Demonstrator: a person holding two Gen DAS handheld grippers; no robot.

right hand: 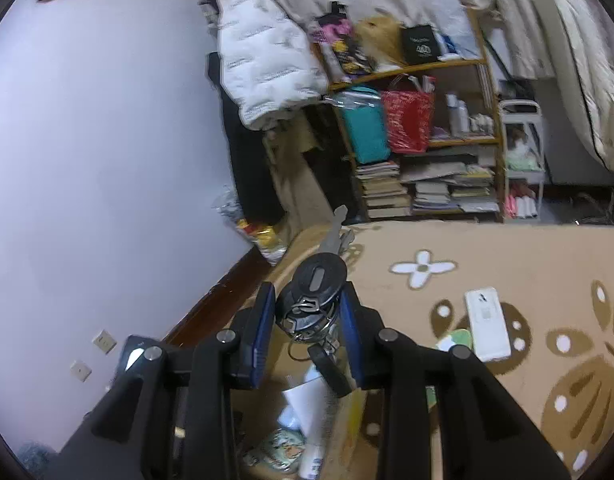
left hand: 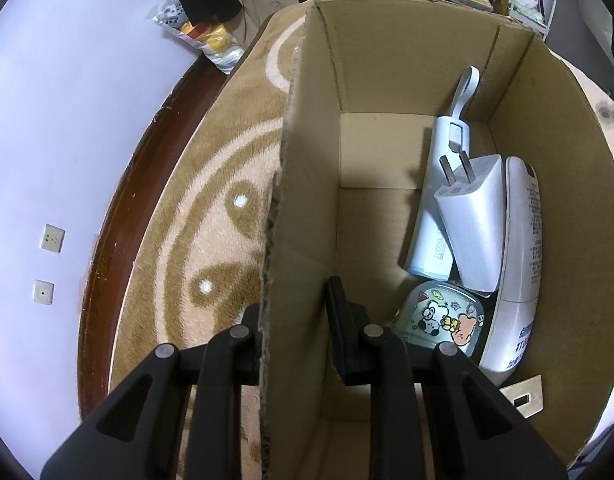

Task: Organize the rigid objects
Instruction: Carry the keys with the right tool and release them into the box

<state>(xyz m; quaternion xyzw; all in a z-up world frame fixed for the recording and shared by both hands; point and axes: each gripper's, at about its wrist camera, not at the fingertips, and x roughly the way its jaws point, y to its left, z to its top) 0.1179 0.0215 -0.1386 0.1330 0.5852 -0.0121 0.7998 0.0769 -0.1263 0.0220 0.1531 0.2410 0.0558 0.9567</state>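
My left gripper (left hand: 297, 312) is shut on the left wall of a cardboard box (left hand: 291, 208), one finger outside and one inside. In the box lie a white power bank (left hand: 439, 216), a white charger plug (left hand: 473, 220), a white bottle (left hand: 521, 264) and a small cartoon-printed case (left hand: 443, 316). My right gripper (right hand: 307, 312) is shut on a bunch of keys with a black round fob (right hand: 317, 284) and holds it in the air above the box, whose contents (right hand: 307, 412) show blurred below.
The box stands on a tan patterned rug (left hand: 211, 240). A white phone-like case (right hand: 487, 324) lies on the rug (right hand: 527, 264) at the right. A wall (right hand: 87, 160) is on the left, a cluttered bookshelf (right hand: 419, 148) behind.
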